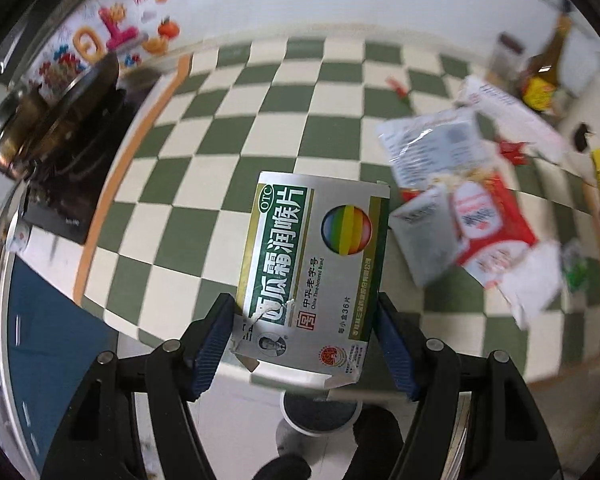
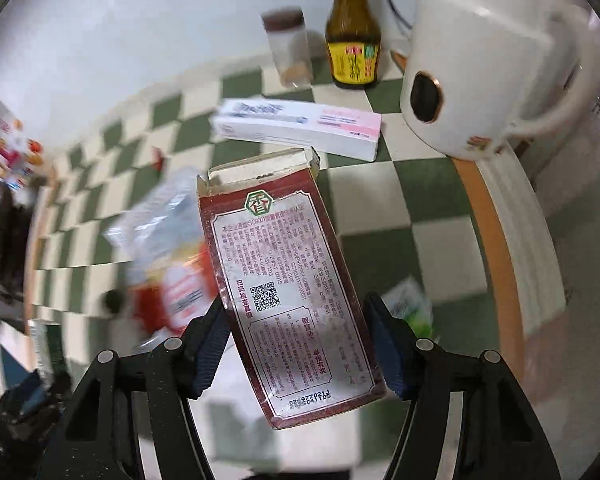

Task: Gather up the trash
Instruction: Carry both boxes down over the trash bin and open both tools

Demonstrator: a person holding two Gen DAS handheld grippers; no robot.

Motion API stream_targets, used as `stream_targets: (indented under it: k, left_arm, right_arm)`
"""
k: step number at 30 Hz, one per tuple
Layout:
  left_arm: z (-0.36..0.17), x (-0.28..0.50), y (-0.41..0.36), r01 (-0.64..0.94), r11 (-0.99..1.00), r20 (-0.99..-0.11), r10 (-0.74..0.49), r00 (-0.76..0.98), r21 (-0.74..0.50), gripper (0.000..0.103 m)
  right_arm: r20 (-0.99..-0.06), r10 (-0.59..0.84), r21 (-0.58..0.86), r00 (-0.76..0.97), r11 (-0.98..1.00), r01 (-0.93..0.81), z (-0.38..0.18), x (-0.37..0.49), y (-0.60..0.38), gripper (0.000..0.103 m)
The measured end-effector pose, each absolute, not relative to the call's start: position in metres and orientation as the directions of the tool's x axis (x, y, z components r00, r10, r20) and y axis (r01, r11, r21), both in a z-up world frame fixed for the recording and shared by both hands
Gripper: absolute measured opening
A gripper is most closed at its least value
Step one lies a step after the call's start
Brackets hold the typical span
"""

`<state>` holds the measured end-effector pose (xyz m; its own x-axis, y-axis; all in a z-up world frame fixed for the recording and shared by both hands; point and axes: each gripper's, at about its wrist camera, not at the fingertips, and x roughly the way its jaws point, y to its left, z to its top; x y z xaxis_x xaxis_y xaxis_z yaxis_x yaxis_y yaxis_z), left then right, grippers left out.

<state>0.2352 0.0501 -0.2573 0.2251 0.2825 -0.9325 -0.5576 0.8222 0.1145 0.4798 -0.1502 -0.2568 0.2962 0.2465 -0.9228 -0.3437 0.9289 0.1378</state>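
Observation:
My left gripper (image 1: pixel 305 340) is shut on a silver and green lozenge box (image 1: pixel 312 272) and holds it above the green and white checkered table (image 1: pixel 228 152). My right gripper (image 2: pixel 296 340) is shut on a dark red carton (image 2: pixel 284 280) with its top flap open, held tilted above the table. More trash lies on the table: crumpled red and white wrappers (image 1: pixel 460 208), also in the right wrist view (image 2: pixel 168 256), and a long white and pink box (image 2: pixel 300 126).
A brown sauce bottle (image 2: pixel 353 32), a clear jar (image 2: pixel 288 48) and a white electric kettle (image 2: pixel 484 72) stand at the back. A stove with a pan (image 1: pixel 60 120) is at the left. A round white bin (image 1: pixel 320 412) sits below the left gripper.

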Motion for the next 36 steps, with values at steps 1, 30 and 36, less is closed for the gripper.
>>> stream_targets:
  k: [1, 30, 36]
  left_arm:
    - [-0.252, 0.227, 0.052, -0.542, 0.833, -0.928, 0.280, 0.248, 0.106, 0.067]
    - [-0.612, 0.045, 0.001, -0.296, 0.955, -0.991, -0.054, -0.126, -0.014, 0.067]
    - [-0.692, 0.049, 0.006, -0.330, 0.942, -0.972, -0.129, -0.194, -0.059, 0.069]
  right_arm:
    - [-0.912, 0.265, 0.155, 0.314, 0.930, -0.333, -0.247, 0.452, -0.154, 0.067]
    - [-0.990, 0.108, 0.125, -0.094, 0.970, -0.206, -0.598, 0.059, -0.206, 0.066]
    - [-0.980, 0.103, 0.141, -0.172, 0.965, -0.223, -0.709, 0.063, -0.189, 0.066]
